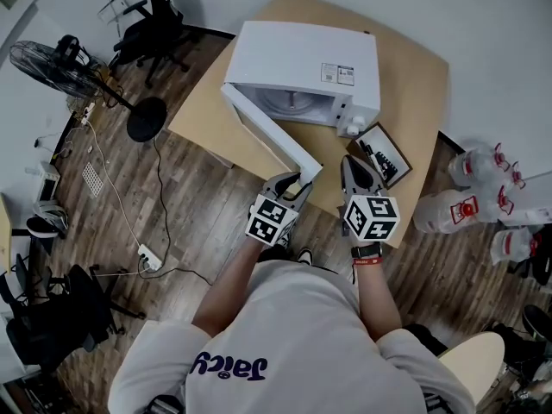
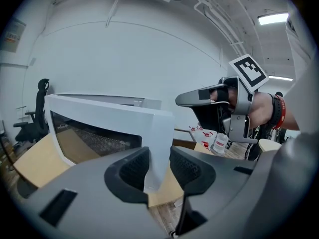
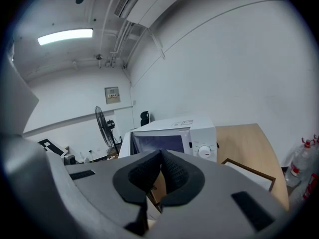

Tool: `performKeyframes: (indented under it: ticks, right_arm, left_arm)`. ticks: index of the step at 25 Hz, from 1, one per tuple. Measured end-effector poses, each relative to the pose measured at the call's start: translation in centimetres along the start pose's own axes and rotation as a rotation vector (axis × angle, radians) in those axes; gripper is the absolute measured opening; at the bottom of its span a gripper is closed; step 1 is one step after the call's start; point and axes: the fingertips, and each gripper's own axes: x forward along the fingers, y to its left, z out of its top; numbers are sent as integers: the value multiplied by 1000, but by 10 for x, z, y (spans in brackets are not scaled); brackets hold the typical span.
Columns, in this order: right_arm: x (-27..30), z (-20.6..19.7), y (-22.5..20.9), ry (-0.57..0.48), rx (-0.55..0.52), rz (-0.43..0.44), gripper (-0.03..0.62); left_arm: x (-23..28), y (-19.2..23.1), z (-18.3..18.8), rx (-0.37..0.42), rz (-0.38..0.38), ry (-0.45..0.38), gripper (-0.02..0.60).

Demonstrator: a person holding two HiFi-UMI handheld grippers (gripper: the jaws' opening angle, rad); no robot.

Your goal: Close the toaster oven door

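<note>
A white toaster oven (image 1: 302,63) stands on a wooden table (image 1: 414,84). Its door (image 1: 267,132) is swung wide open toward me. My left gripper (image 1: 297,184) is at the door's free corner. In the left gripper view the door's white edge (image 2: 157,148) stands upright between the pads, and the left gripper (image 2: 158,166) is shut on it. My right gripper (image 1: 355,166) hovers just to the right, near the table's front edge, shut on nothing. In the right gripper view the right gripper (image 3: 161,156) points at the oven's front (image 3: 174,133) with its dial.
A framed picture (image 1: 385,155) lies flat on the table beside the oven's right front corner. Several water bottles (image 1: 470,210) stand on the floor at the right. A standing fan (image 1: 52,63), an office chair (image 1: 155,24) and a power strip (image 1: 148,255) are at the left.
</note>
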Motion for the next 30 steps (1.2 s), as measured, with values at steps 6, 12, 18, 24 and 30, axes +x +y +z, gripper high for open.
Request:
performKeyframes:
  ticks: [6,12,18,24,30]
  right_arm:
    - [1,2,-8,-1,10,-9,15]
    - [0,4,-18,-1,14,-27,15]
    - [-2,4,-30,-2,22,-48,15]
    - [0,5,-35,-3,26,-58,15]
    - [1,5,-42,-4,27,-73,15]
  left_arm:
    - [11,0,6,-5,0,-2,146]
    - [22,1,12,-7,-6,-5,146]
    - [34,1,18,-11,-10,-9,146]
    - [43,2,22,-24,-11,2,146]
    - [53,4,24,-32,-4,13,146]
